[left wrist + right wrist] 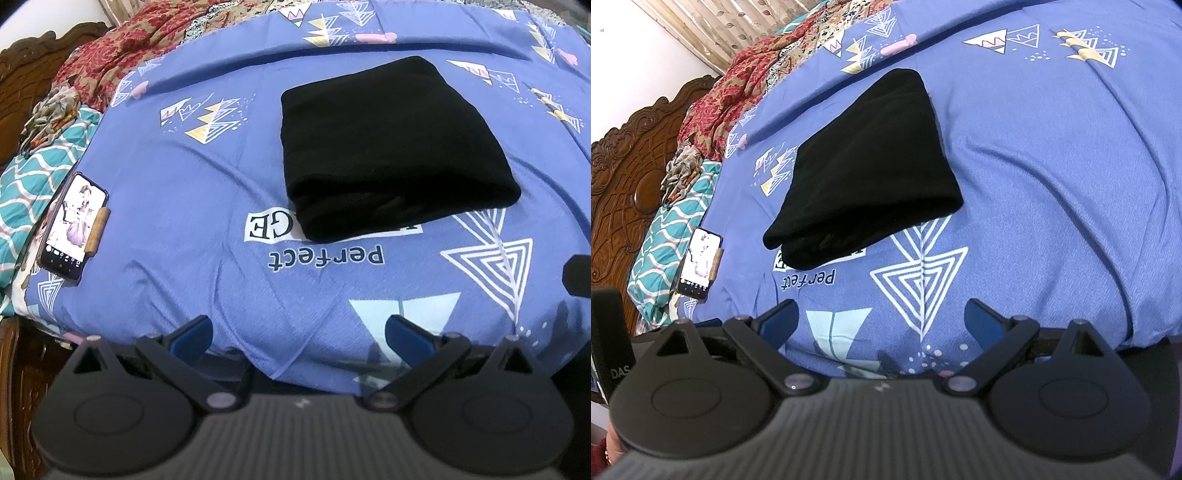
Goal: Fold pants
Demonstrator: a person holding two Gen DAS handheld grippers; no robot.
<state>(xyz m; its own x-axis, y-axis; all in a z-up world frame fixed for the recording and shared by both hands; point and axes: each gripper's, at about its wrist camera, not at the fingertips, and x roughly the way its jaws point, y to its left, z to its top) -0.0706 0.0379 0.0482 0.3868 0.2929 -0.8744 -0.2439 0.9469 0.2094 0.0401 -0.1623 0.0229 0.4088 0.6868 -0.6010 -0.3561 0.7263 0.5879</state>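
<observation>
The black pants (388,147) lie folded into a thick rectangle on the blue patterned bedsheet (184,177). They also show in the right wrist view (864,170), left of centre. My left gripper (299,332) is open and empty, held back near the bed's front edge, well short of the pants. My right gripper (881,321) is open and empty too, also near the front edge and apart from the pants. Part of the right gripper shows as a dark shape at the right edge of the left wrist view (578,275).
A phone (72,227) with a lit screen lies at the sheet's left edge, also seen in the right wrist view (700,264). Crumpled red floral and teal patterned cloths (110,55) pile at the back left by a carved wooden headboard (624,166).
</observation>
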